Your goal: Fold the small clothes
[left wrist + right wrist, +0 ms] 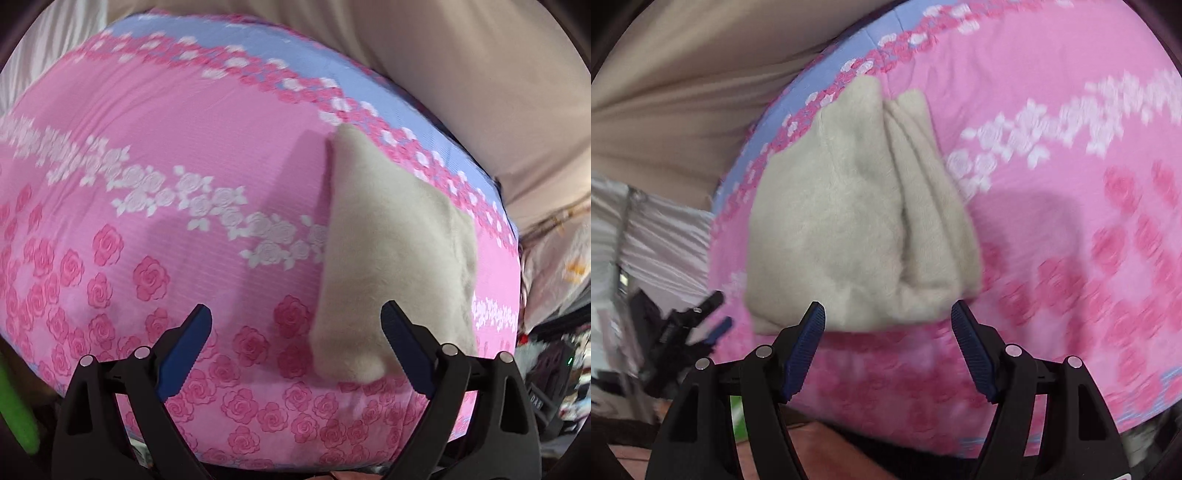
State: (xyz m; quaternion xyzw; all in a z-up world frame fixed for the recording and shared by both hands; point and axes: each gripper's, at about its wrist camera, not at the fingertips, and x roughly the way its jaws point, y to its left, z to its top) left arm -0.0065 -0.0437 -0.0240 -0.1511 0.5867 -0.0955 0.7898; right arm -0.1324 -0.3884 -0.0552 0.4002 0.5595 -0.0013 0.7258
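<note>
A cream fleece garment (849,221), folded into a thick wedge with several layers showing along its right side, lies on the pink rose-print sheet (1052,240) near the sheet's blue border. My right gripper (888,310) is open just above the garment's near edge, its pads touching nothing. In the left wrist view the same garment (391,251) lies to the right, its near corner running behind the right finger. My left gripper (295,317) is wide open over the sheet (166,177) and holds nothing. It also shows, blurred, at the left edge of the right wrist view (701,321).
Beige fabric (461,81) hangs beyond the bed's far edge. White pleated cloth (657,236) and dark clutter (550,373) lie off the bed's side. A green object (14,406) stands at the lower left. The sheet stretches wide to the garment's left in the left wrist view.
</note>
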